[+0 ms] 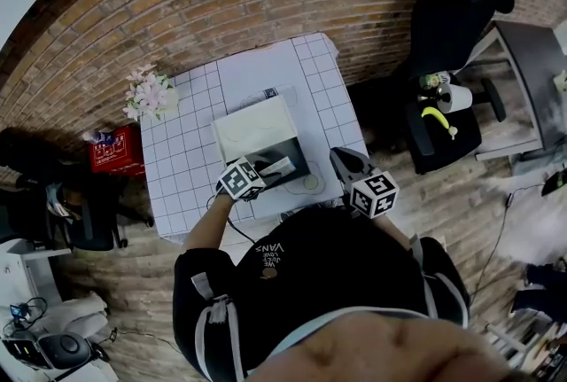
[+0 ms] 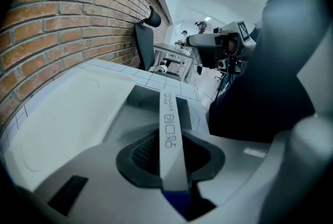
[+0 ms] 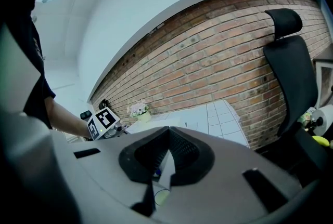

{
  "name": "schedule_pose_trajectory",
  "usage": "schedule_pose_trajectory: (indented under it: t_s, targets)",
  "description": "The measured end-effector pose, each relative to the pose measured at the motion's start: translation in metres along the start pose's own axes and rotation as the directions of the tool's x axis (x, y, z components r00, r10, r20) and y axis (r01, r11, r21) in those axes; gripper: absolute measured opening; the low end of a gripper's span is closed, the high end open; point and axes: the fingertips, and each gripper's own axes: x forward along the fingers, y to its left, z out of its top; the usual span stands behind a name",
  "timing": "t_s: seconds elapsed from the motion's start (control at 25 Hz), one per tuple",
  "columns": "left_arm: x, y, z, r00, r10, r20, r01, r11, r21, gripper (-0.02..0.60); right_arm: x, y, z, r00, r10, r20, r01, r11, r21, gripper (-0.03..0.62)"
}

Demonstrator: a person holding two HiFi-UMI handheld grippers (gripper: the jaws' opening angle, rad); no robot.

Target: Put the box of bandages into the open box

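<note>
The left gripper (image 1: pixel 270 171) pinches the bandage box (image 2: pixel 169 134) edge-on over the open box (image 1: pixel 252 132), probably to lower it in; the right gripper (image 1: pixel 347 162) waits beside, pressed together.

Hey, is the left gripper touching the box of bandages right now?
Touching. The left gripper view shows the left gripper's fingers pressed against both flat sides of the box of bandages, with no gap.

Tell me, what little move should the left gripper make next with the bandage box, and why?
Probably lower the left gripper a little, then open it. Its fingers are clamped on the box of bandages, which hangs over the dark inside of the open box. The bandage box does not seem to rest on its floor yet, so dropping it now might make it tumble.
</note>
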Motion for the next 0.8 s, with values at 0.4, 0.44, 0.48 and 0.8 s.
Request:
schedule_pose_trajectory:
  t_s: [0.4, 0.44, 0.48, 0.8]
  targets:
    - [-0.002, 0.014, 0.001, 0.999, 0.047, 0.022, -0.047, 0.999, -0.012, 0.106, 0.001, -0.003, 0.0, 1.0, -0.001, -0.011, 0.001, 1.0, 0.001, -0.006]
    - [-0.003, 0.015, 0.002, 0.998, 0.053, 0.024, -0.053, 0.998, -0.014, 0.113, 0.001, -0.003, 0.001, 1.0, 0.0, -0.012, 0.0, 1.0, 0.001, -0.006]
    - [-0.004, 0.016, 0.003, 0.998, 0.062, 0.026, -0.061, 0.998, -0.015, 0.124, 0.002, -0.003, 0.001, 1.0, 0.002, -0.013, -0.002, 1.0, 0.0, -0.006]
    - [-0.012, 0.029, 0.001, 0.989, 0.145, 0.032, -0.144, 0.989, -0.025, 0.17, 0.006, -0.001, 0.0, 1.0, 0.02, -0.022, -0.02, 1.0, 0.002, -0.006]
